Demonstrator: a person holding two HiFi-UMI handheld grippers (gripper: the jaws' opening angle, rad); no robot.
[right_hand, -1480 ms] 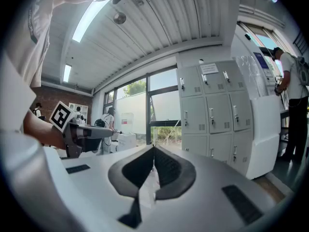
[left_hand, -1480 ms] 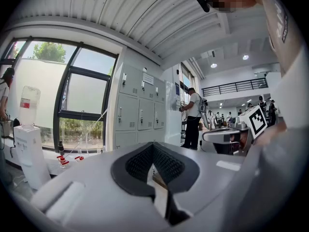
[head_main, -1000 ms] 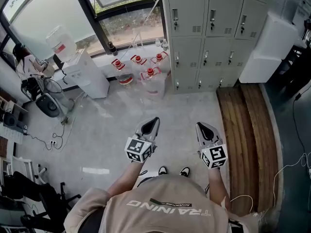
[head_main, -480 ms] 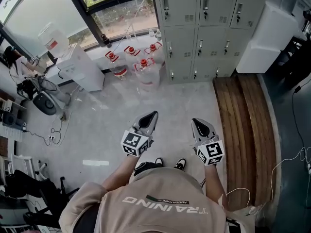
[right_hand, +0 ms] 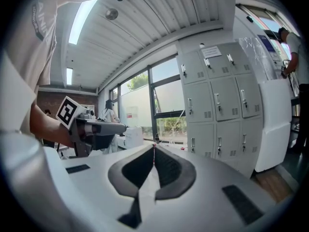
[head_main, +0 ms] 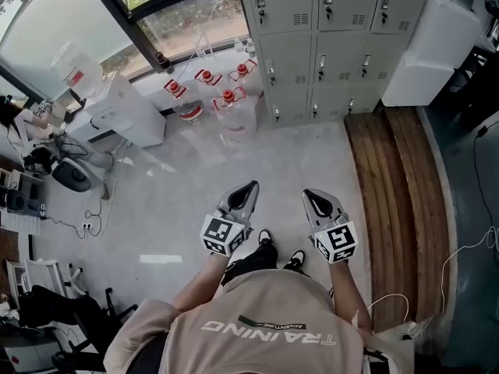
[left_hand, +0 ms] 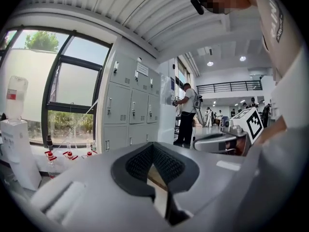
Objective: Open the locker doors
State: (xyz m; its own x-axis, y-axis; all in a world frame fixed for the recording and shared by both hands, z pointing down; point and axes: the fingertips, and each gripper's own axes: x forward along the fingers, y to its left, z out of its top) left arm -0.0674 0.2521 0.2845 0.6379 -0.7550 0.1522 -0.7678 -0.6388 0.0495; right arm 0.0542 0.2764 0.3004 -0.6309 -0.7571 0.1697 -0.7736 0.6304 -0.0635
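A bank of grey lockers (head_main: 323,37) stands against the far wall, all doors closed, each with a small handle; it also shows in the left gripper view (left_hand: 130,105) and the right gripper view (right_hand: 219,105). My left gripper (head_main: 251,186) and right gripper (head_main: 308,194) hang side by side over the floor, well short of the lockers. Both are shut with nothing between their jaws. Their tips meet in the left gripper view (left_hand: 151,146) and the right gripper view (right_hand: 154,146).
Several water jugs with red caps (head_main: 226,104) sit on the floor left of the lockers, beside a white water dispenser (head_main: 117,104). A wooden platform (head_main: 398,201) runs along the right, with a white cabinet (head_main: 429,53) behind it. People stand in the background (left_hand: 187,112).
The lockers have drawn nearer and slid up in the head view as the person walks forward. Both grippers stay shut and level.
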